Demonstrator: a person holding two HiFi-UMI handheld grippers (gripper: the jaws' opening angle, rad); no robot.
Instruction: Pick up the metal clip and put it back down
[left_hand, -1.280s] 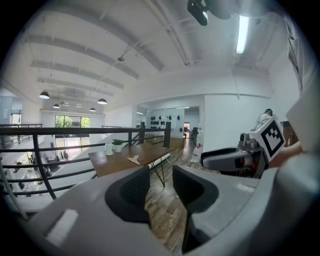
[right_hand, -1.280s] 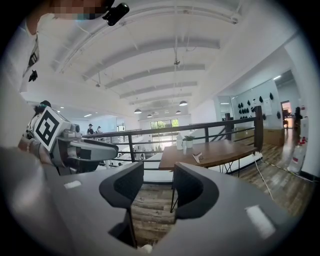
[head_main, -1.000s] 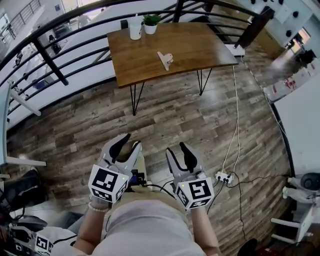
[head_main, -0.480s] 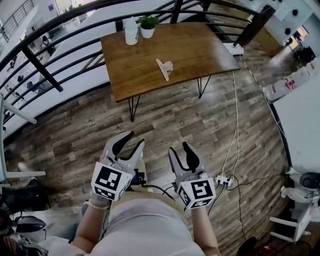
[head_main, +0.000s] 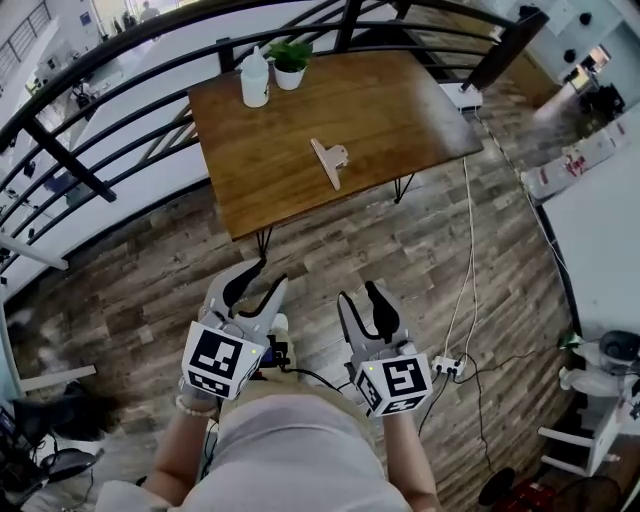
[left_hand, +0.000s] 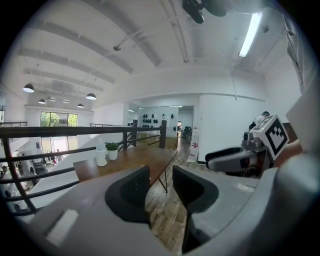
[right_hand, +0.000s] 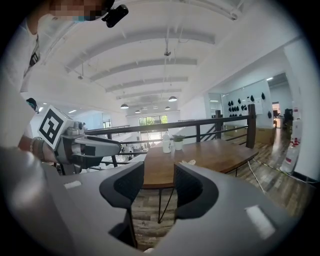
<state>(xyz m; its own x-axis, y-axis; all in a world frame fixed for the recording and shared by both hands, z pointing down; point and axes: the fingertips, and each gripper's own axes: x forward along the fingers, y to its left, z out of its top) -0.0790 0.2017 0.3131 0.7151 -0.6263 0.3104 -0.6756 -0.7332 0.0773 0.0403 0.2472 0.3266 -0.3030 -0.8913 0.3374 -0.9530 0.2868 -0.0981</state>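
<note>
We hold our left tongs (head_main: 262, 280) and right tongs (head_main: 358, 295) low over the wooden floor (head_main: 400, 250), well short of the counter (head_main: 400, 100); both stand parted, gripping nothing; the metal clip (head_main: 329, 160) lies near the counter's middle; 1 bottle (head_main: 255, 78) and 1 potted plant (head_main: 290, 62) sit by its far left corner.

Wooden table (head_main: 400, 110) on thin black hairpin legs, standing on plank floor (head_main: 380, 250). Metal clip (head_main: 330, 161) lies flat near the top's centre, nothing touching it. White bottle (head_main: 255, 80) and small potted plant (head_main: 290, 63) stand upright side by side at the far left corner, well apart from the clip.
</note>
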